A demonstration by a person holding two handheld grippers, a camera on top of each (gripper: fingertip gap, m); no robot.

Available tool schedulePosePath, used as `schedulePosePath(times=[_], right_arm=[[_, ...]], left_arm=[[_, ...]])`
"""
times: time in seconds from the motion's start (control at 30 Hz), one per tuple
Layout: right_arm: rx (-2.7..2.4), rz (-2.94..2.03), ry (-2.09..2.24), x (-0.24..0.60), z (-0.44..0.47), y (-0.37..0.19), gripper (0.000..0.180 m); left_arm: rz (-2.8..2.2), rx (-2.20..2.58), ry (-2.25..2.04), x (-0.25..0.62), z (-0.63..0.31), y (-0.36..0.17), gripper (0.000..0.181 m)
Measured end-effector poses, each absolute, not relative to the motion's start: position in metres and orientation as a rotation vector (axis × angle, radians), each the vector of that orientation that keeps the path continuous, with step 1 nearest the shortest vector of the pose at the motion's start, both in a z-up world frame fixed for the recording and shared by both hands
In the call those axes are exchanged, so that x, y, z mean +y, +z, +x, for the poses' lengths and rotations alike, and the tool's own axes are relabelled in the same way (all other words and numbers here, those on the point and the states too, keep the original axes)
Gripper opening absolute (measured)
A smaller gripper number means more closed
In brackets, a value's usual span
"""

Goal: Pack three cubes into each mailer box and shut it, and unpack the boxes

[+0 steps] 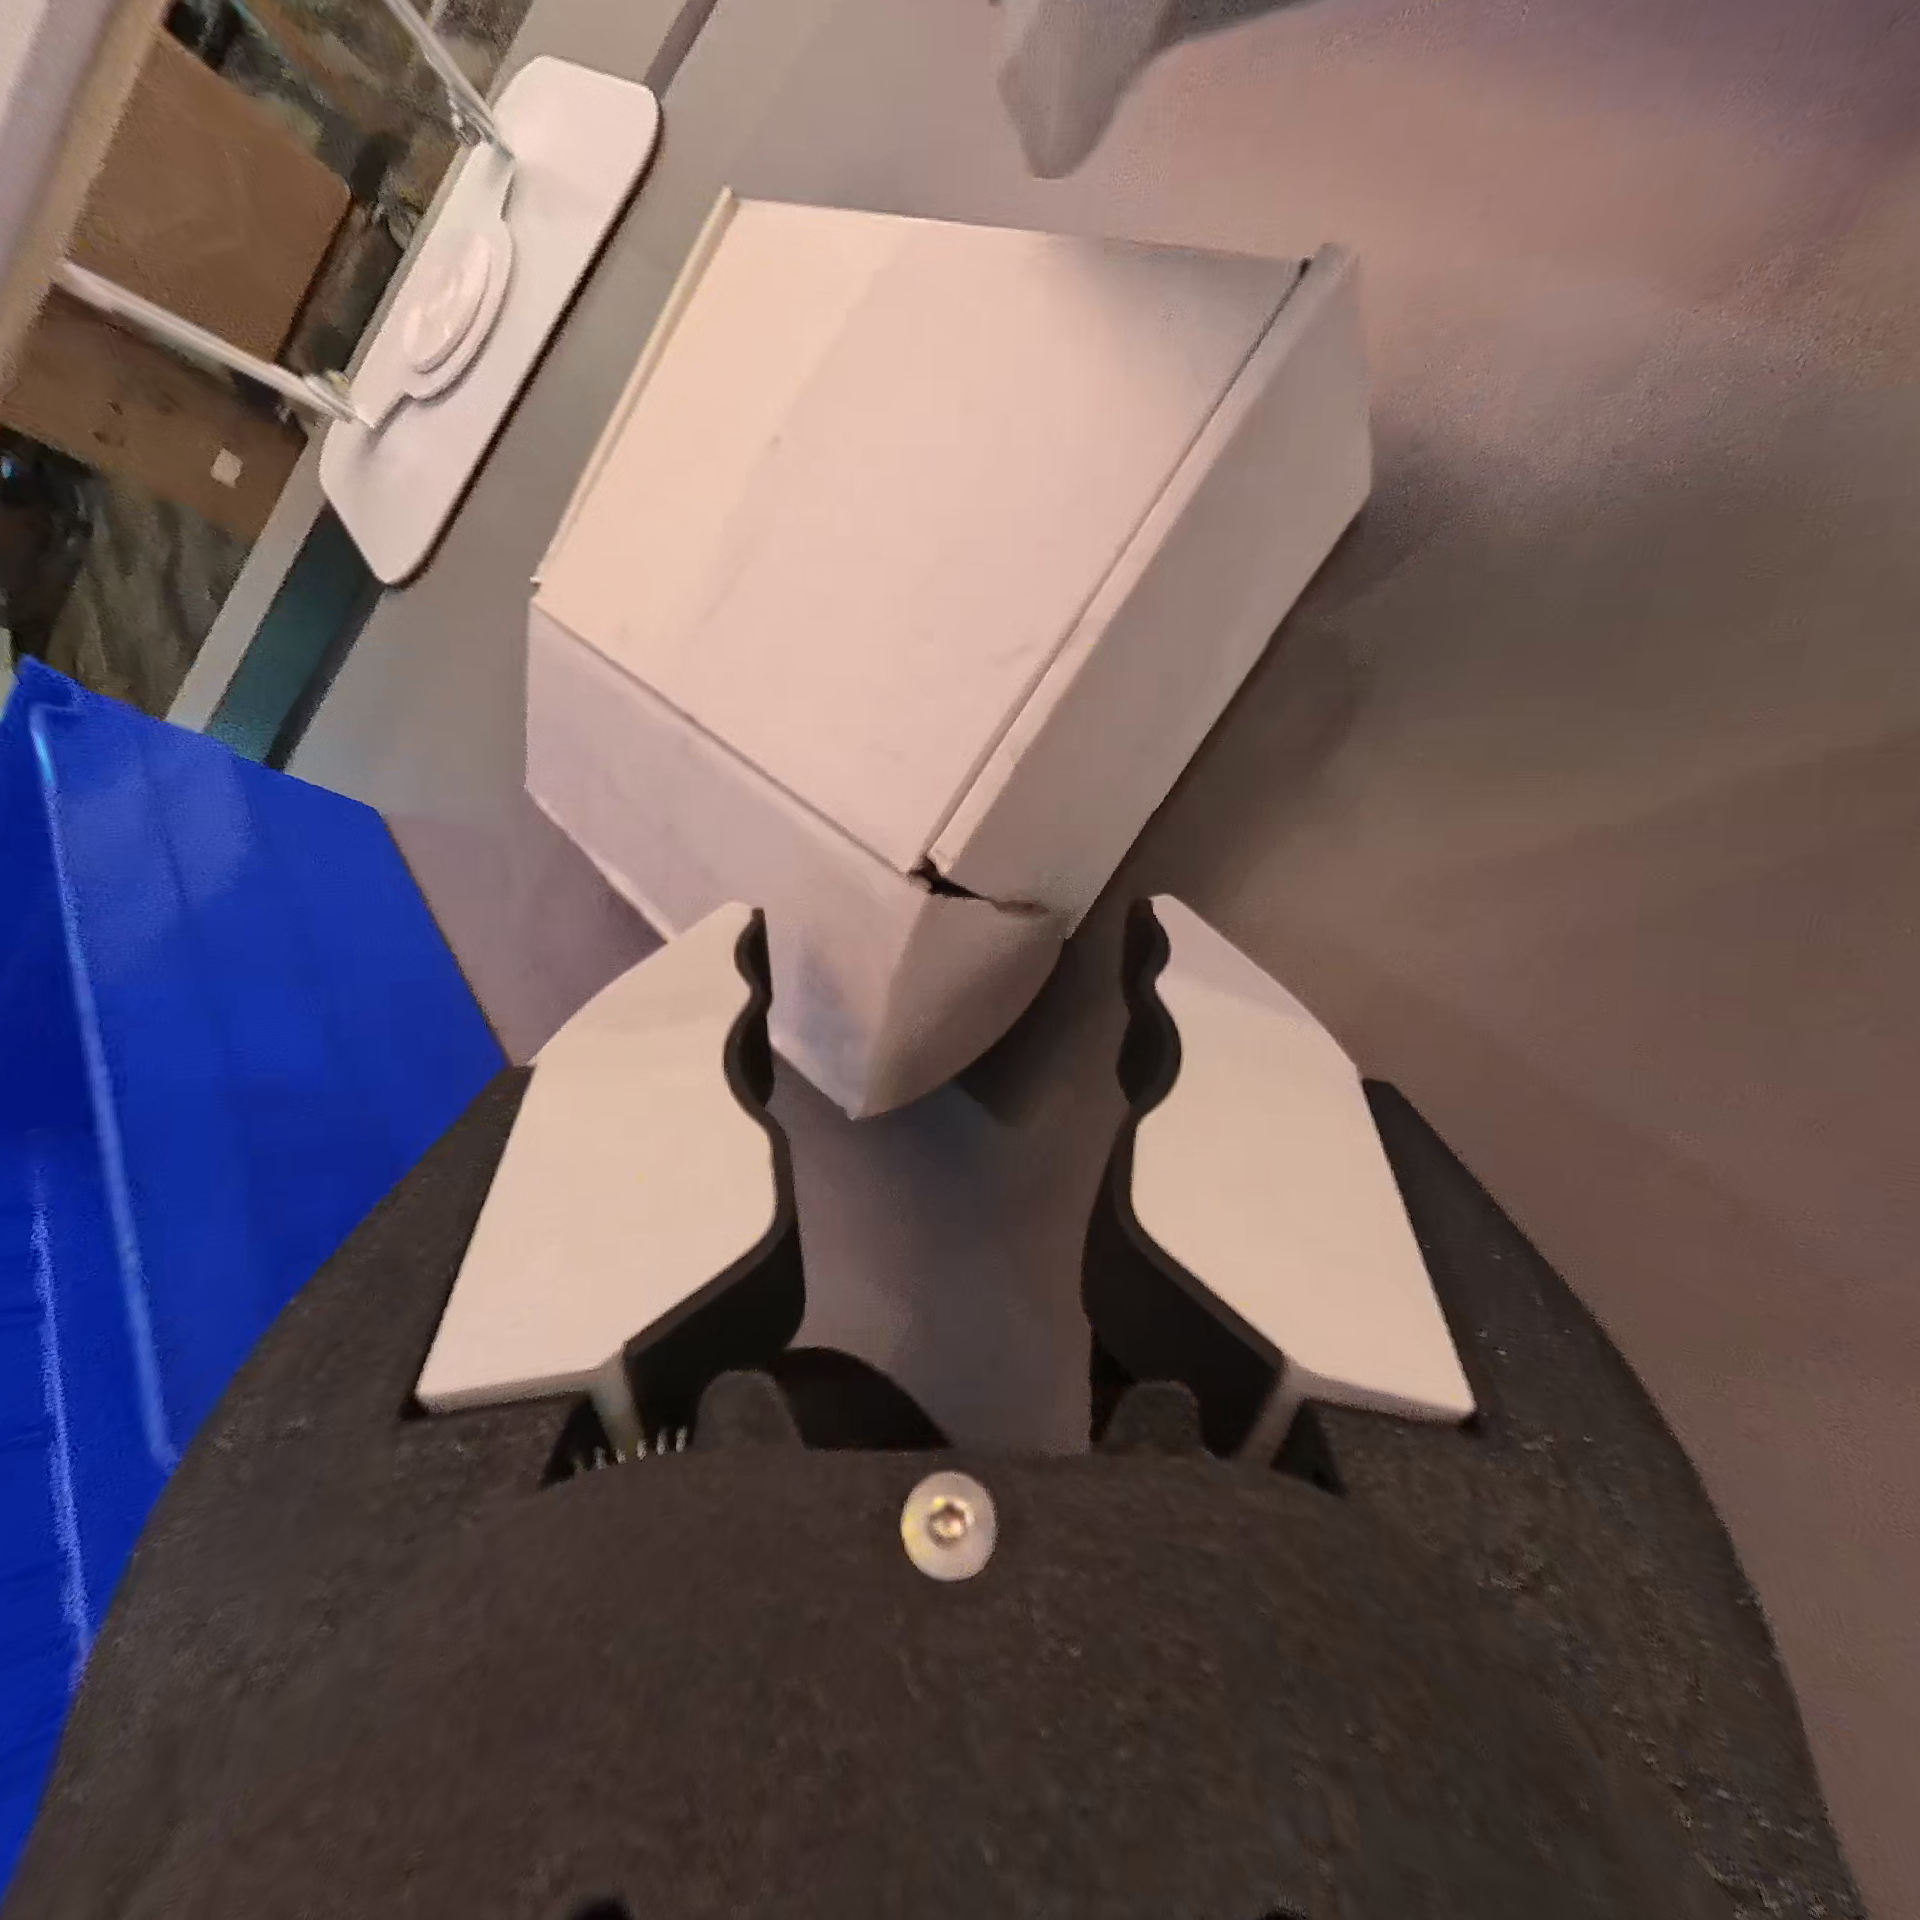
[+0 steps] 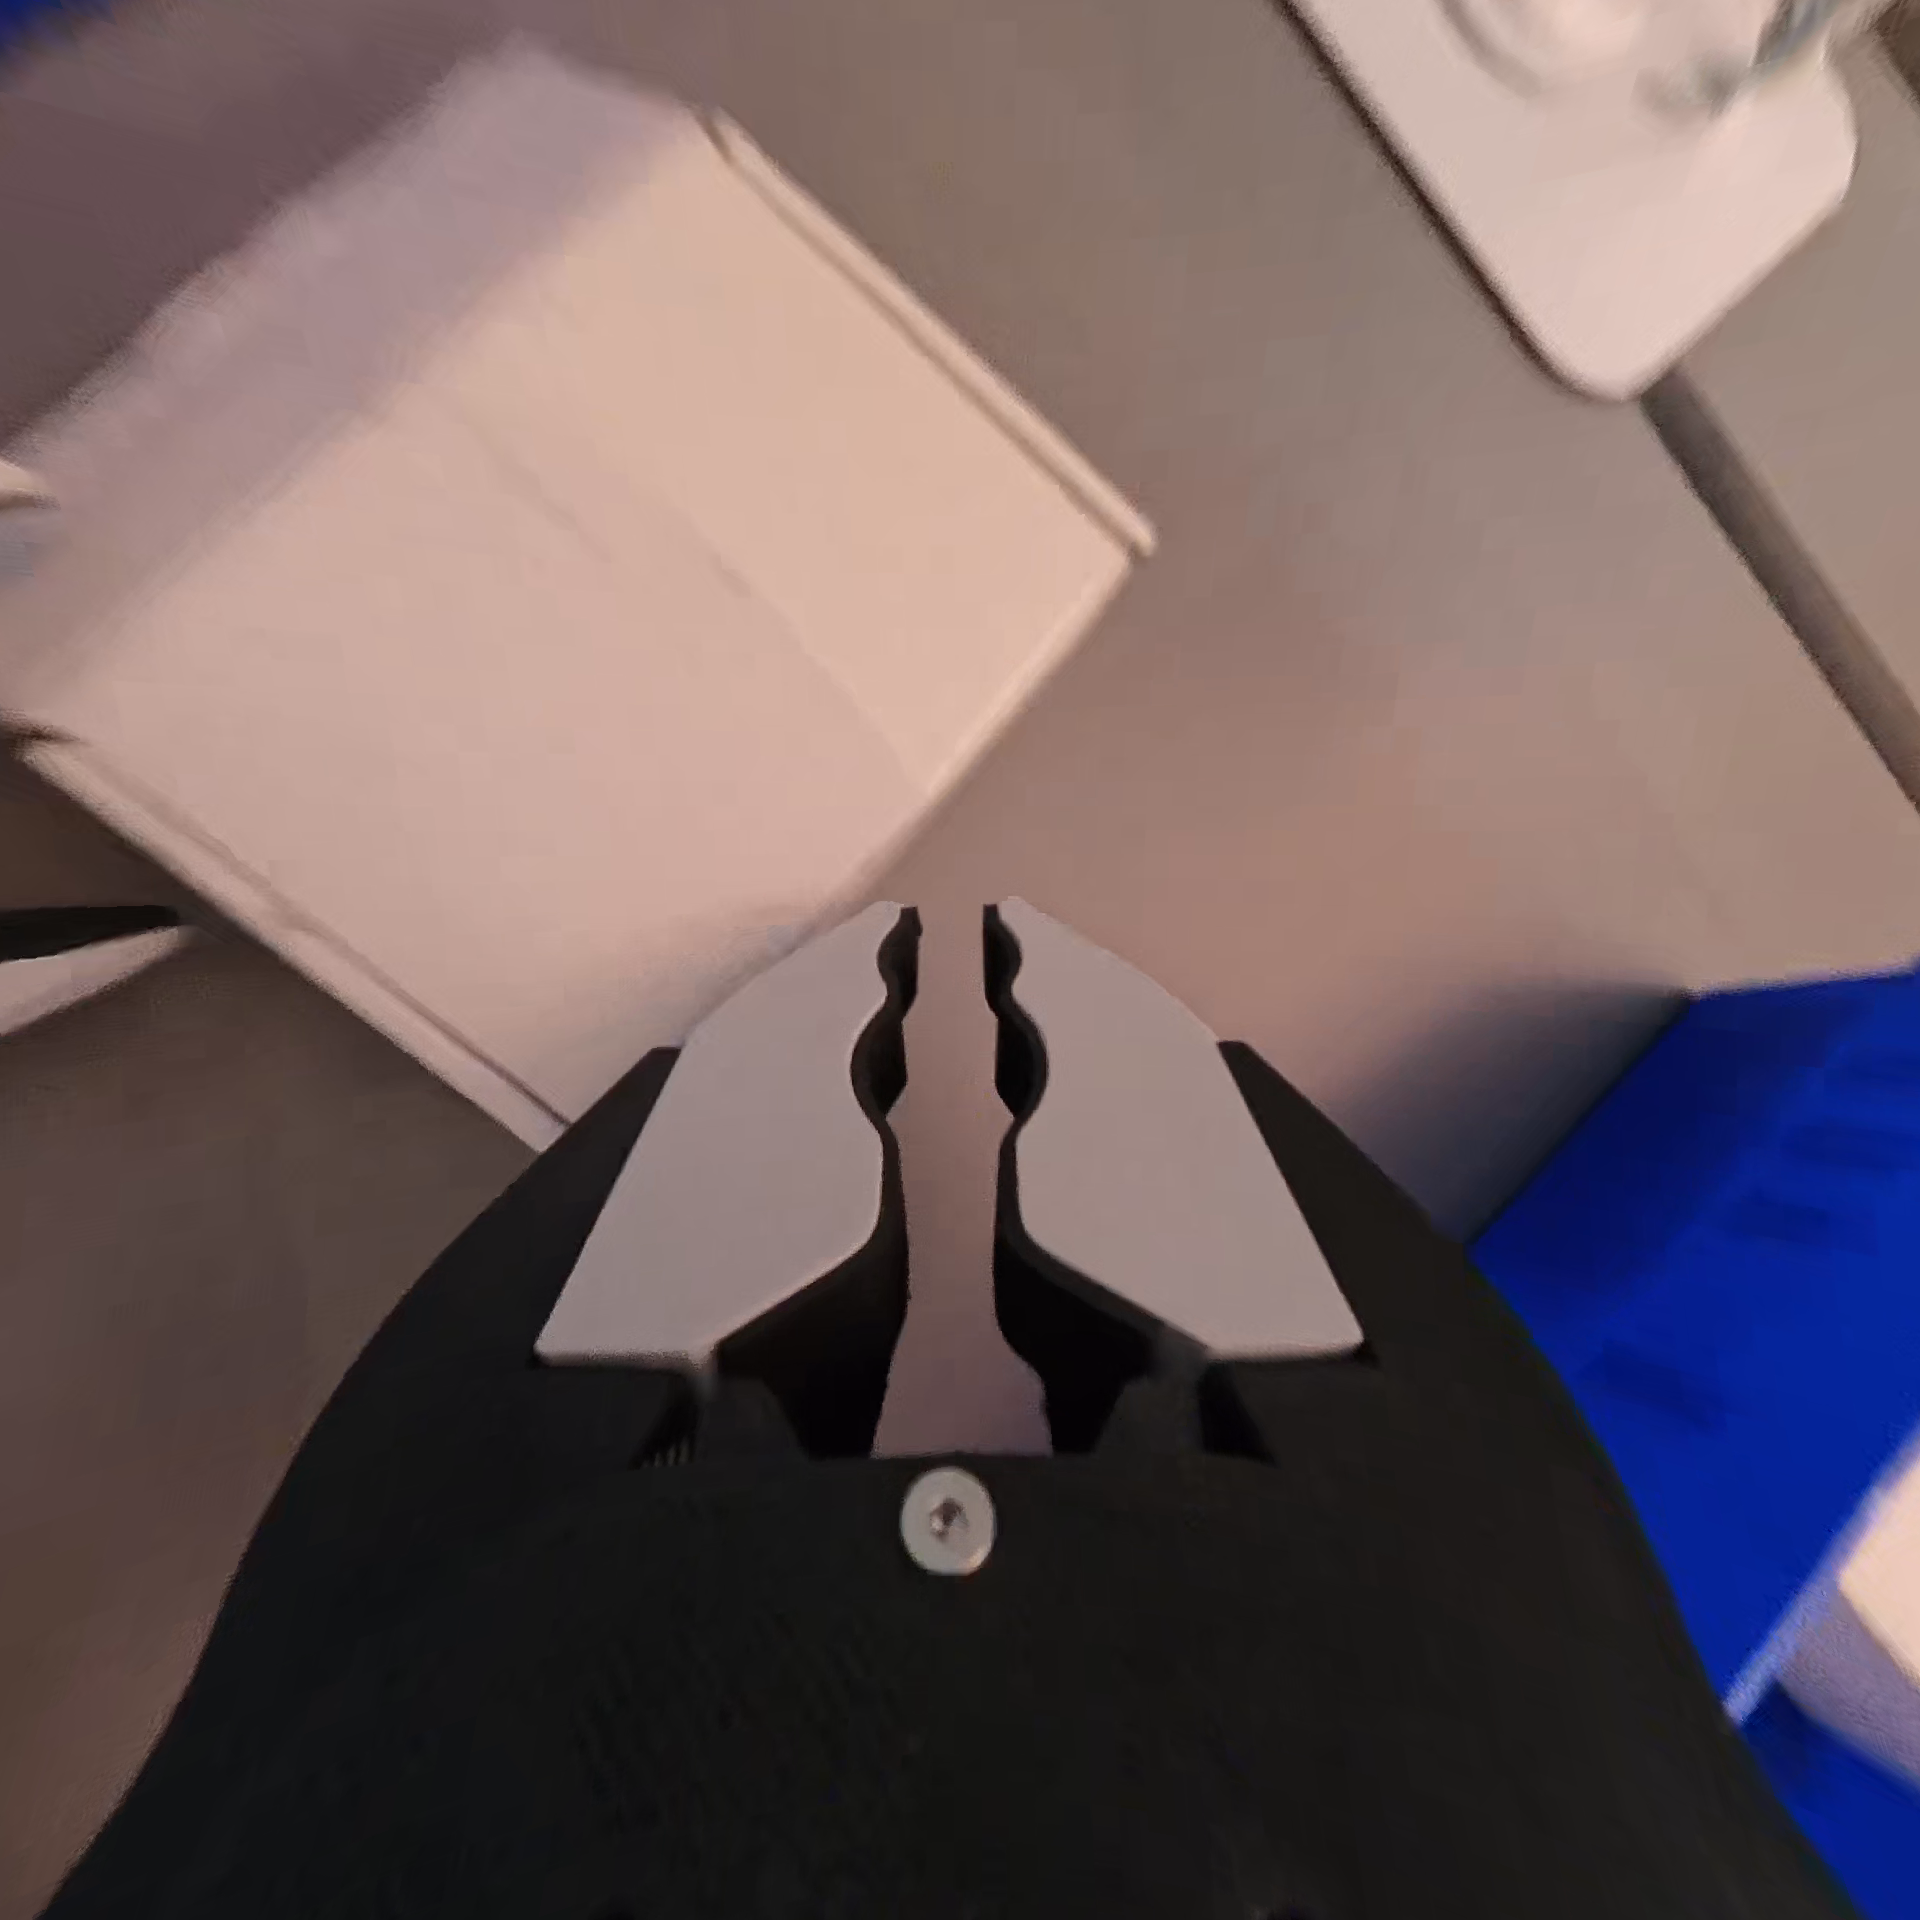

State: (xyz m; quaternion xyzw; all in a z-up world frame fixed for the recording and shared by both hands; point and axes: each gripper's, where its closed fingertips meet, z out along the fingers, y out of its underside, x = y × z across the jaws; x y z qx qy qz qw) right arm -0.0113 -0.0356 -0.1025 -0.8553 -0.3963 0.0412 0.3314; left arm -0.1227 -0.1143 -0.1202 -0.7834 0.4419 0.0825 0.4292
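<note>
A closed white mailer box lies on the grey table, its lid flat. No cubes are visible. My left gripper is open, and the box's near corner sits between its fingers without being clamped. My right gripper is empty, its jaws drawn together with only a narrow slit between them. It hovers just off the near right edge of the same box, which is blurred in the right wrist view. A blurred grey shape at the top of the left wrist view looks like the other gripper.
A blue bin stands close to the left of my left gripper, and it also shows at the lower right of the right wrist view. A white stand base rests near the table's far edge. Cardboard boxes sit beyond the table. My right fingertips sit around 15 centimetres from my left ones.
</note>
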Motion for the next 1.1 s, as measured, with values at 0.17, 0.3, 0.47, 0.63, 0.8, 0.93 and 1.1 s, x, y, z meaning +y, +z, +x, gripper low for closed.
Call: schedulePosePath(times=[0.17,0.3,0.47,0.63,0.8,0.93,1.1], right_arm=[[-1.428,-1.818,0.641,-0.094,-0.077,-0.072,0.048],[-1.638,-1.723,0.420,-0.097,-0.083,-0.100,0.050],[-1.701,-1.655,0.316,-0.097,-0.084,-0.111,0.055],[-1.731,-1.580,0.217,-0.094,-0.082,-0.113,0.049],[-1.728,-1.577,0.271,-0.094,-0.081,-0.112,0.049],[-1.736,-1.576,0.278,-0.093,-0.080,-0.112,0.048],[-1.740,-1.571,0.293,-0.093,-0.080,-0.112,0.048]], left_arm=[[-1.909,1.229,0.148,-0.115,-0.140,-0.117,0.065],[-1.886,1.350,0.131,-0.111,-0.147,-0.121,0.055],[-1.915,1.386,0.117,-0.106,-0.144,-0.136,0.058],[-1.912,1.383,0.108,-0.102,-0.143,-0.137,0.055],[-1.896,1.406,0.163,-0.099,-0.146,-0.135,0.053],[-1.876,1.438,0.248,-0.096,-0.148,-0.133,0.051],[-1.882,1.455,0.271,-0.095,-0.151,-0.131,0.050]])
